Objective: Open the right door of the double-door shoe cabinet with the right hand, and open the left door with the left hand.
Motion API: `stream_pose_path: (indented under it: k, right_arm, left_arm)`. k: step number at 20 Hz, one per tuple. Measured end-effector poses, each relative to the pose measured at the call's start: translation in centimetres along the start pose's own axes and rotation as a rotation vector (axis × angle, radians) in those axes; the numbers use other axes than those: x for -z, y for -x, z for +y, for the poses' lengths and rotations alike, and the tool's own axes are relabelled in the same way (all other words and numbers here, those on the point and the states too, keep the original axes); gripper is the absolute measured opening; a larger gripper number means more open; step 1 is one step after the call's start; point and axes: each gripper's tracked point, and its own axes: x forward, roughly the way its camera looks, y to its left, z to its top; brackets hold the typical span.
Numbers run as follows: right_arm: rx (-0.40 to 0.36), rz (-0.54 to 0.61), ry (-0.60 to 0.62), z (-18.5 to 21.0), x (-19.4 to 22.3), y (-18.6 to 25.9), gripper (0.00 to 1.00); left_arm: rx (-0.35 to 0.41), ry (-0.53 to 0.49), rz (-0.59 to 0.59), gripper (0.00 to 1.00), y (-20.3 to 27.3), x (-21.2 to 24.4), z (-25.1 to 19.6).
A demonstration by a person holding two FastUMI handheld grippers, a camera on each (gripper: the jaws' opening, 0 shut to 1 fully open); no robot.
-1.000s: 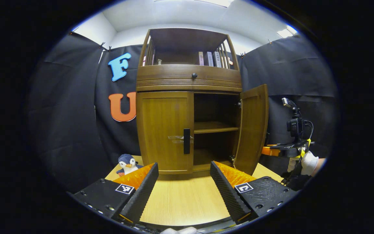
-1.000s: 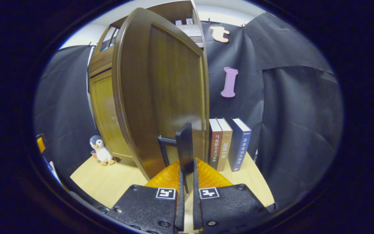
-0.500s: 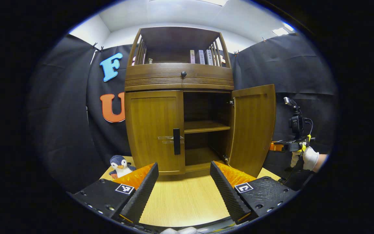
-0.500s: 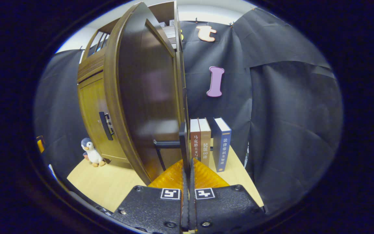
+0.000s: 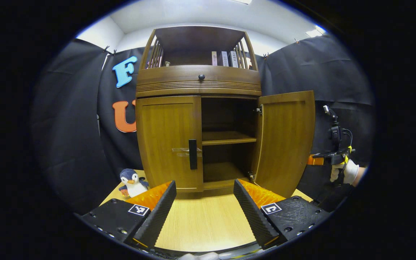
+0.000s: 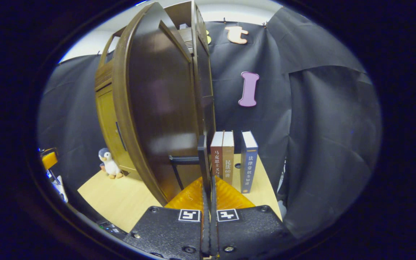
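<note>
The wooden shoe cabinet [image 5: 198, 83] stands on the table in the left gripper view. Its left door [image 5: 166, 141] is closed, with a black handle [image 5: 193, 154] at its inner edge. The right door [image 5: 285, 141] is swung wide open, baring the inner shelf [image 5: 228, 138]. My left gripper [image 5: 204, 202] is open, low over the table in front of the cabinet and well short of the left handle. In the right gripper view, my right gripper [image 6: 208, 180] is shut on the right door's black handle [image 6: 202, 159], the door's outer face [image 6: 157, 108] just to its left.
A toy penguin [image 5: 132, 181] sits on the table at the cabinet's left foot. Three books [image 6: 231, 157] stand upright just beyond the open right door. Several books stand on the cabinet's top shelf [image 5: 226, 57]. A gloved hand [image 5: 345, 172] holds the right gripper [image 5: 318, 160].
The right door has swung wider open with the right gripper still shut on its handle. The left gripper stays open and has shifted a little before the cabinet.
</note>
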Motion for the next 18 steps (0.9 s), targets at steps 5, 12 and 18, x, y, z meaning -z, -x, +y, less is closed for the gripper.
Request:
stream_pose_path:
  k: [5,12,18]
  right_arm:
    - [-0.079,0.019,0.03,-0.5,-0.1,-0.2,0.05]
    - [-0.094,0.008,0.071,-0.6,0.2,0.6,0.07]
    - [0.016,-0.035,0.087,-2.3,-1.0,5.6,0.44]
  left_arm:
    - [-0.028,0.028,0.004,0.96,-1.3,-0.5,-2.1]
    - [-0.039,0.026,-0.007,0.96,-1.6,-1.2,-3.4]
    - [-0.038,0.007,0.008,0.96,-1.6,-0.2,-1.4]
